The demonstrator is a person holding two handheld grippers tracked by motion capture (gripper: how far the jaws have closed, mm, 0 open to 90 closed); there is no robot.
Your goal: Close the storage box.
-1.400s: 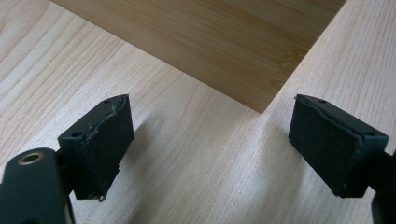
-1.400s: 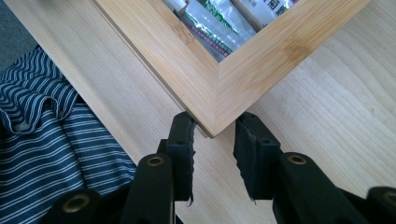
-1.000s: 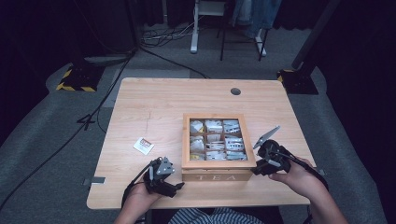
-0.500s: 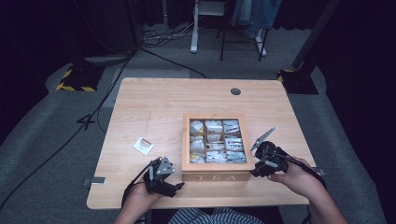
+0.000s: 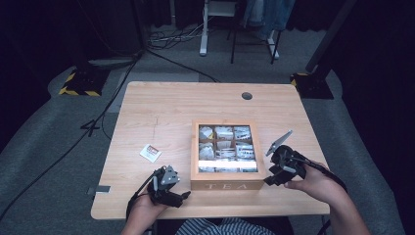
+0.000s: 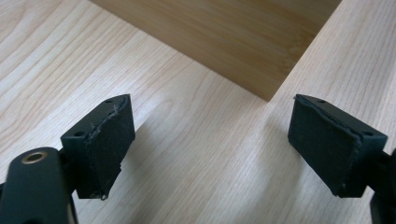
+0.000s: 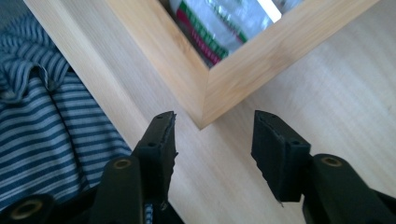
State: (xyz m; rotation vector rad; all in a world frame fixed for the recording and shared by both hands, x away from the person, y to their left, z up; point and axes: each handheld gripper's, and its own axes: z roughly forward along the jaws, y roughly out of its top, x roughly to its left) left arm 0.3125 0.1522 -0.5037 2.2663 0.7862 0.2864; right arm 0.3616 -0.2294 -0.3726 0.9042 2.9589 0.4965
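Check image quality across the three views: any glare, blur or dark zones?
High view: table evenly lit, surroundings nearly black, glare streaks on the tea box lid. Left gripper view: sharp, soft jaw shadows on the wood. Right gripper view: box corner sharp, bright glare on the sachets behind the glass.

A light wooden table [image 5: 161, 105] stands on grey carpet [image 5: 44, 161]. A small white packet [image 5: 150, 152] lies left of centre, and a round hole [image 5: 247, 96] sits far right. Black cables [image 5: 105, 110] trail off left; a white stand [image 5: 205, 29] stands behind.
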